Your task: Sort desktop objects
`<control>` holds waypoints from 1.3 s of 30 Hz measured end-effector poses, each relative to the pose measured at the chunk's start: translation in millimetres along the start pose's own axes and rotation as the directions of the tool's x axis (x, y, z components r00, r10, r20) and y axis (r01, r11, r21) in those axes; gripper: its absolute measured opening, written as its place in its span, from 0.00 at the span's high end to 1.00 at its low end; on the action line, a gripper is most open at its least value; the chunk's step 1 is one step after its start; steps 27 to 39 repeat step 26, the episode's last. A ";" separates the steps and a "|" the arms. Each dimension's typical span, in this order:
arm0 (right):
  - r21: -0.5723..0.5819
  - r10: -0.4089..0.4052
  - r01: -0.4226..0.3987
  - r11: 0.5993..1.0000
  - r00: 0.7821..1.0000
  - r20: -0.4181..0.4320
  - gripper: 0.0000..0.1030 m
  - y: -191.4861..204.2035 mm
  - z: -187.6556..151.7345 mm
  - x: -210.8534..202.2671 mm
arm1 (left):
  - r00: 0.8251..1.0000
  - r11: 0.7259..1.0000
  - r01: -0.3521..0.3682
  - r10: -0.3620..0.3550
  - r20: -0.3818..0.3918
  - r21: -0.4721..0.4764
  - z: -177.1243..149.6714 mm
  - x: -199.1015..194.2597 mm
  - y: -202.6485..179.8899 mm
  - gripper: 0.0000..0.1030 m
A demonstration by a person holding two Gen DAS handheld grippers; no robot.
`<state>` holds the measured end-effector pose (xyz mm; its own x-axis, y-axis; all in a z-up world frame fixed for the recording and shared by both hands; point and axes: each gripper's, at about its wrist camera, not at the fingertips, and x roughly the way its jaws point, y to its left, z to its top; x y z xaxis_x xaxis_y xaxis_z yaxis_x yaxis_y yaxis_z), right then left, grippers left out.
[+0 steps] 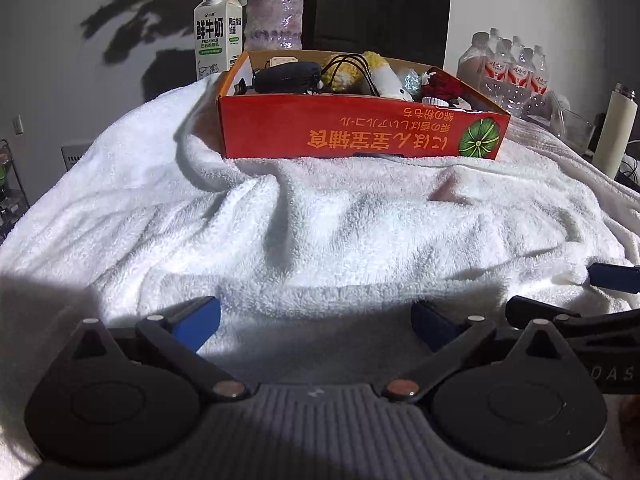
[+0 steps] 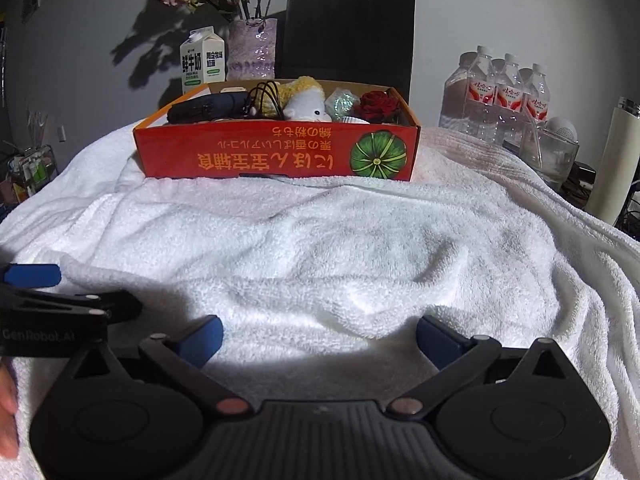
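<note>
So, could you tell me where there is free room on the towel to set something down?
The towel is bare between the orange box and both open grippers, left and right, though rumpled. The box itself is crowded. Behind it stand a milk carton, vase and bottles.

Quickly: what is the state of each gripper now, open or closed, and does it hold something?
Left gripper: open, holding nothing, above the white towel.
Right gripper: open, holding nothing.

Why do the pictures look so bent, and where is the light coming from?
Left wrist view: fisheye curves the towel; hard shadows cross it, and the vase shadows the wall. Right wrist view: same bending; orange box sharp, open right gripper in shade.
</note>
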<state>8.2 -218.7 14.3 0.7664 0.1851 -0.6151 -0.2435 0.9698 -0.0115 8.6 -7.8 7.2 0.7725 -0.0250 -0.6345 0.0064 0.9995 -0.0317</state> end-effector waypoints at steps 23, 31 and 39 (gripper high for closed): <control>0.003 0.003 -0.003 1.000 1.000 -0.004 0.00 -1.2 0.1 0.6 | 1.000 1.000 0.002 -0.002 0.000 -0.004 0.6 0.5 -1.7 0.00; 0.001 -0.002 0.002 1.000 1.000 -0.006 0.00 -0.7 -0.3 0.4 | 1.000 1.000 0.004 -0.004 0.001 -0.006 0.3 0.8 -1.1 0.00; 0.001 -0.002 0.002 1.000 1.000 -0.006 0.00 -0.7 -0.3 0.4 | 1.000 1.000 0.004 -0.004 0.001 -0.006 0.3 0.8 -1.1 0.00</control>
